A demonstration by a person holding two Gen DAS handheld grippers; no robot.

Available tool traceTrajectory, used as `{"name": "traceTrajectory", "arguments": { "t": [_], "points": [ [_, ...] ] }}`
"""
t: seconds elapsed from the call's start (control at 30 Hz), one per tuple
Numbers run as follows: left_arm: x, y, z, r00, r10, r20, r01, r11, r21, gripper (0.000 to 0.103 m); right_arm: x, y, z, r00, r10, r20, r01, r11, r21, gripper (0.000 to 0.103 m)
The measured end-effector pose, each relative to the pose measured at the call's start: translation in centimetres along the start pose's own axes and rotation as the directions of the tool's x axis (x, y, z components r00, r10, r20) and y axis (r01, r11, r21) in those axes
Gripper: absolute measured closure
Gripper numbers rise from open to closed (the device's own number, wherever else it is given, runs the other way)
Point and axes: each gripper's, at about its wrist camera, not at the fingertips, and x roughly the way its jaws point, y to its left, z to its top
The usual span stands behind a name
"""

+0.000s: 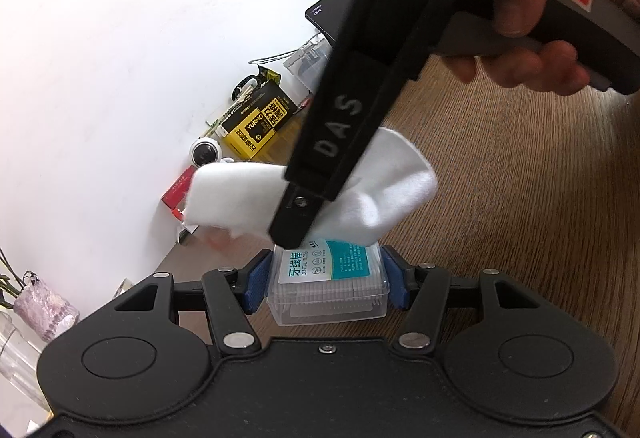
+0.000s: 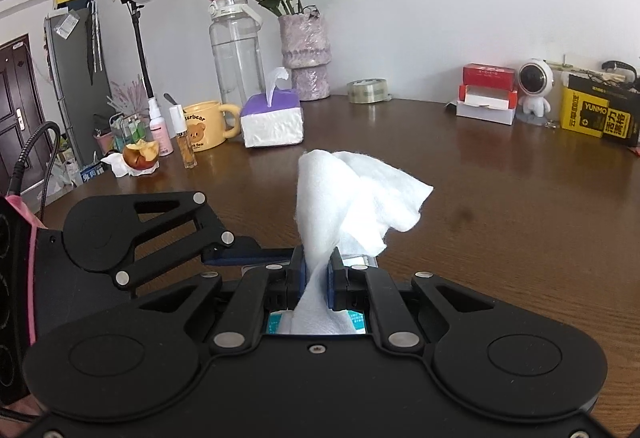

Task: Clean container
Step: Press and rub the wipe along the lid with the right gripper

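Up close, left tongs [image 1: 326, 278] pinching floss-pick-filled clear container [image 1: 327, 292], right tongs [image 2: 318, 274] pinching white wipe [image 2: 352, 194].

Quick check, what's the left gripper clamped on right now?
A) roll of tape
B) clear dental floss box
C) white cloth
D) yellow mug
B: the left gripper has its blue pads on both sides of the clear dental floss box, while the white cloth sits in the right gripper.
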Motion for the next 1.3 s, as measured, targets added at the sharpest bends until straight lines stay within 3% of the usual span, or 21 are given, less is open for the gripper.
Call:
{"name": "traceTrajectory", "arguments": {
  "t": [0.33,0.6,1.0,1.13,1.3],
  "points": [
    [0.1,0.3,0.0,1.000,0.001,0.000,-0.001,1.000,0.001,0.046,-1.5,-0.3,-2.5,0.999,-0.014,-0.035,0.015,0.999,0.039,0.093],
    [0.1,0.4,0.0,1.000,0.000,0.000,0.000,1.000,0.001,0.046,-1.1,1.2,-1.7,0.999,0.042,-0.031,-0.042,0.999,-0.013,0.093],
    [0.4,0.8,-0.2,1.000,0.000,0.001,0.000,1.000,0.002,0.046,-0.8,-1.9,-1.5,0.996,-0.082,-0.030,0.084,0.995,0.055,0.093],
    [0.4,0.9,-0.2,1.000,0.000,0.001,0.000,1.000,0.002,0.046,-1.4,-1.1,-2.3,0.998,-0.054,-0.042,0.056,0.997,0.052,0.093],
    [0.4,0.9,-0.2,1.000,0.000,0.001,0.000,1.000,0.002,0.046,-1.6,1.3,-2.5,0.998,0.046,-0.043,-0.045,0.999,0.015,0.093]
  ]
}}
